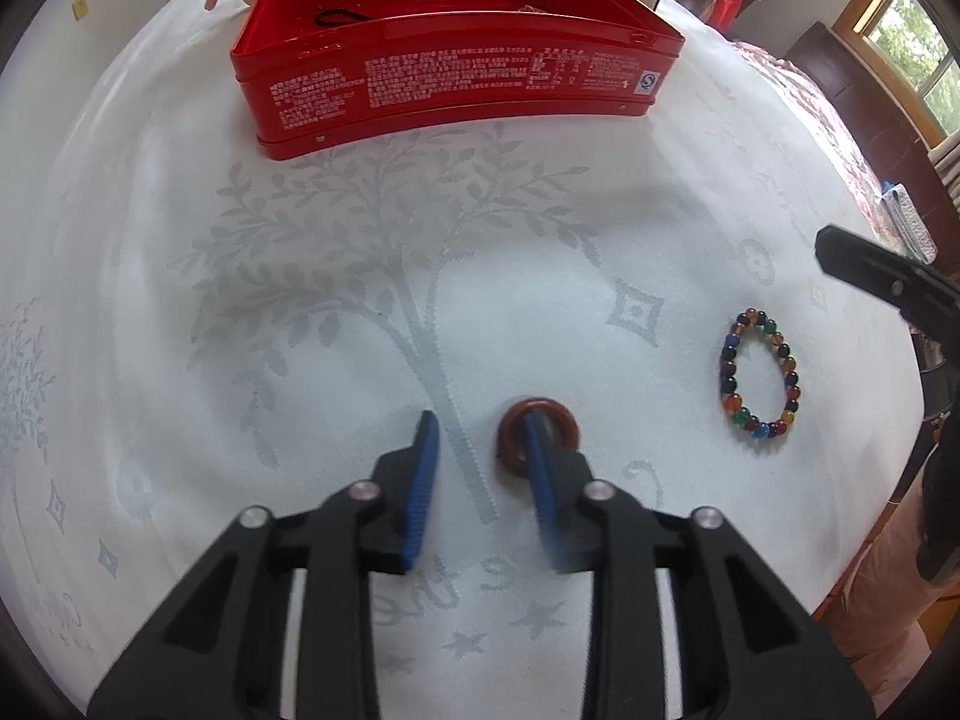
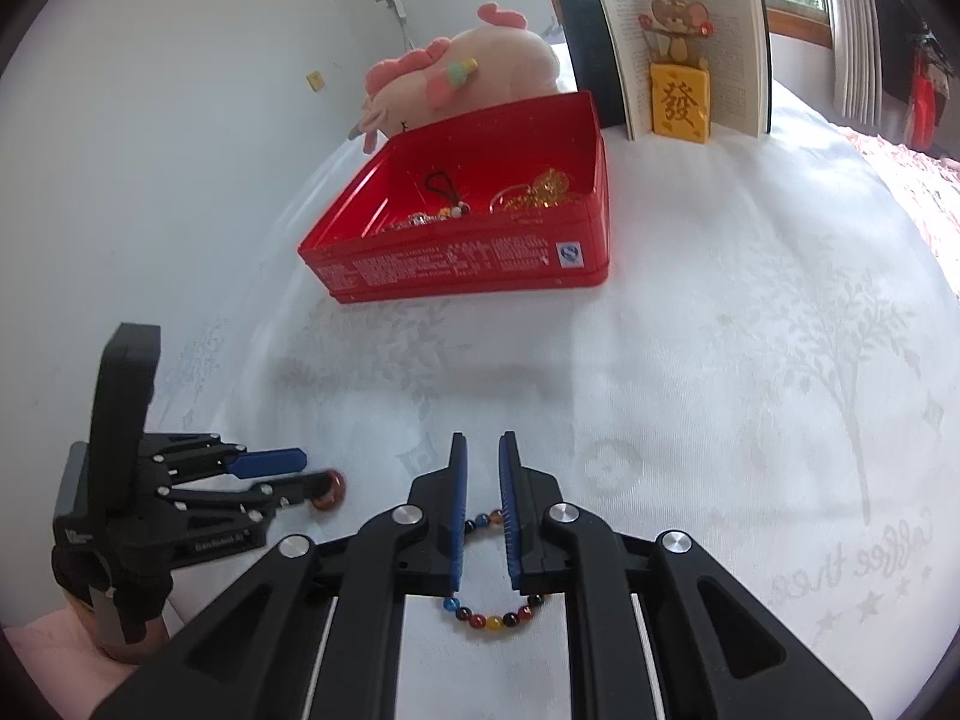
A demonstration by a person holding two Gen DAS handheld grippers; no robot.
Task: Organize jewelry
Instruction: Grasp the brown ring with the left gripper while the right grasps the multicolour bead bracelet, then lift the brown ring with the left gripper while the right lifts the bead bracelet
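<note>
Worked at a table under a white tablecloth (image 1: 336,312) woven with a grey tree pattern. Pointed the left gripper (image 1: 479,420) steeply down at the cloth, jaws parted, clamping nothing. Had its right blue-padded finger (image 1: 537,450) poked down through the hole of a reddish-brown ring (image 1: 570,435) lying flat on the cloth, and the other finger standing apart to the left of the ring, over bare cloth. Seen from the right wrist view: same ring at the tip of the lower finger, upper finger clear of it.

Left a multicoloured beaded bracelet (image 1: 729,372) lying in a loose oval on the cloth, near the ring and to its right, not touching it. Hovered the right gripper (image 2: 483,438) above that bracelet, pads drawn almost together with only a narrow slit between, gripping nothing; saw beads on the cloth through the slit and below the fingers.

Found an open red tin (image 1: 450,78) farther back on the cloth, well apart from both pieces, with white print on its near wall. Noted inside it a black cord charm (image 2: 441,186), gold-coloured jewelry (image 2: 540,192) and some silvery bits. Beyond the tin: a pink plush toy (image 2: 504,66), an open book (image 2: 720,30) stood upright, and a yellow mahjong-tile block (image 2: 680,99) before its pages.
</note>
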